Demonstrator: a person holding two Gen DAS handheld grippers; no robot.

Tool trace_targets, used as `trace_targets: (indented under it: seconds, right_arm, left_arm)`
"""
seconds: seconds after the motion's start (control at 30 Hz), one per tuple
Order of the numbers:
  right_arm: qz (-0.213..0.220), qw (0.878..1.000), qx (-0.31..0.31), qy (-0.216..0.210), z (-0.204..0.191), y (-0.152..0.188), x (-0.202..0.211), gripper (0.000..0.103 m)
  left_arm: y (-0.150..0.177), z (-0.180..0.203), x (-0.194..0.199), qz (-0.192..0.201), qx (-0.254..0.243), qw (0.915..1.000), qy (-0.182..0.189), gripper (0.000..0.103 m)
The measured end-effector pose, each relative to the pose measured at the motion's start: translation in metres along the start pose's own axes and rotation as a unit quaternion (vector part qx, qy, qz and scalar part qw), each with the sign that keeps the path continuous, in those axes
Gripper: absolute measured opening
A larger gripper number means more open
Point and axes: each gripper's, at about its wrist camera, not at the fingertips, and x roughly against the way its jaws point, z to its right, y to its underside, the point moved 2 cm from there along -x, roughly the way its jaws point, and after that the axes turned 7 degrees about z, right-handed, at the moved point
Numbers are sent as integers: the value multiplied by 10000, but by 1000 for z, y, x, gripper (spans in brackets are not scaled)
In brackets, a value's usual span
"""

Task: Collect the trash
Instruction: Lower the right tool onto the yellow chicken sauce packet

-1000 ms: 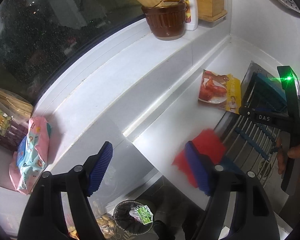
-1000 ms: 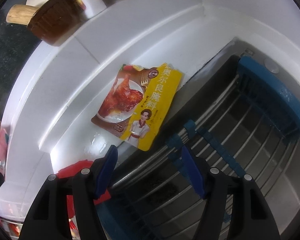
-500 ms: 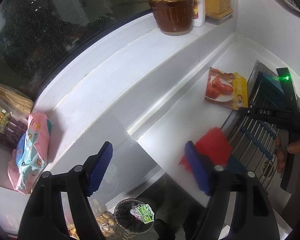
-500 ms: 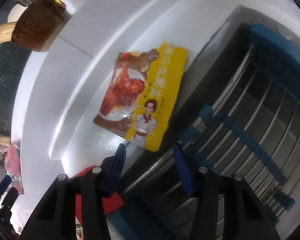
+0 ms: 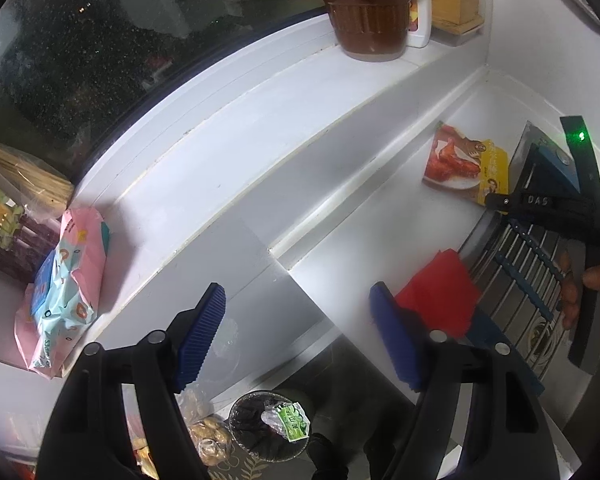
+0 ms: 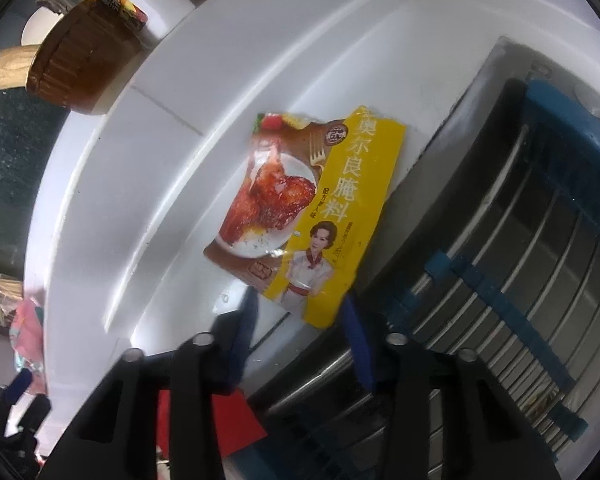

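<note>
A yellow and brown marinade packet point(image 6: 312, 216) lies flat on the white counter beside the sink, also in the left wrist view as the packet point(image 5: 464, 164). My right gripper point(image 6: 300, 324) is at its lower corner. Its jaws are closing with that corner between the blue pads, which do not press on it. A red paper scrap point(image 5: 436, 296) lies at the counter's front edge, just beyond my left gripper point(image 5: 296, 340), which is open and holds nothing. A dark trash bin point(image 5: 236, 412) with a green wrapper in it stands on the floor below.
A sink point(image 6: 452, 184) with a blue and steel rack point(image 6: 540, 272) borders the packet on the right. On the window ledge stand a brown utensil crock point(image 5: 368, 20) and a pink wipes pack point(image 5: 64, 284). A person's hand point(image 5: 596, 276) holds the right gripper.
My right gripper has moved in to the packet's lower corner and its jaws have narrowed around it. My left gripper has stayed open and nearly still.
</note>
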Motion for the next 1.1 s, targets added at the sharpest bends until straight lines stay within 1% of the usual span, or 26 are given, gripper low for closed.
trace_targets:
  seconds: [0.1, 0.2, 0.27, 0.3, 0.43, 0.57, 0.63, 0.67, 0.73, 0.77, 0.8, 0.87, 0.93, 0.97, 1.03, 1.07, 1.1]
  right_arm:
    - [4, 9999, 99, 43, -3, -5, -3, 37]
    - [23, 10000, 23, 49, -3, -12, -12, 33]
    - [55, 10000, -72, 40, -1, -21, -19, 33]
    - [60, 9998, -167, 35, 3, -30, -29, 33]
    - [223, 9978, -615, -96, 16, -48, -38, 33]
    - [386, 9899, -1324, -322, 39, -61, -39, 33]
    - [488, 9862, -1545, -335, 47, -61, -40, 33]
    - [528, 9846, -1630, -336, 52, -64, -39, 34]
    - [598, 9841, -1666, -177, 58, -69, -38, 31]
    - [603, 9841, -1667, -69, 60, -73, -39, 25]
    - [594, 9840, -1680, -79, 62, -74, -41, 23]
    - [599, 9838, -1686, -77, 64, -78, -44, 23]
    - [636, 9840, -1662, -33, 67, -85, -46, 24]
    - [680, 9838, -1661, 4, 67, -87, -44, 26]
    - [869, 9825, -1639, 140, 64, -89, -43, 37]
    - [949, 9817, -1636, 217, 65, -91, -42, 44]
    - [1042, 9807, -1616, 340, 67, -95, -41, 48]
  left_arm:
    - [0, -2, -1, -8, 27, 10000, -17, 74]
    - [0, -3, -3, -35, 50, 10000, -39, 74]
    - [-1, -3, -4, -32, 45, 10000, -57, 74]
    - [-1, -2, -4, -32, 38, 10000, -72, 74]
    - [0, -5, -6, -74, 39, 9999, -131, 74]
    - [1, -9, -9, -128, 90, 9997, -186, 74]
    - [1, -11, -10, -135, 97, 9996, -227, 74]
    - [1, -12, -10, -136, 101, 9996, -232, 74]
    - [1, -12, -11, -151, 102, 9995, -250, 74]
    - [1, -11, -12, -161, 97, 9995, -253, 74]
    - [0, -11, -13, -173, 94, 9995, -255, 74]
    - [0, -9, -14, -180, 74, 9995, -253, 74]
    - [0, -7, -15, -184, 50, 9995, -260, 74]
    - [0, -7, -15, -188, 43, 9995, -267, 74]
    - [0, -6, -17, -217, 49, 9994, -278, 74]
    - [0, -5, -17, -230, 55, 9993, -280, 74]
    - [0, -5, -18, -242, 61, 9993, -289, 74]
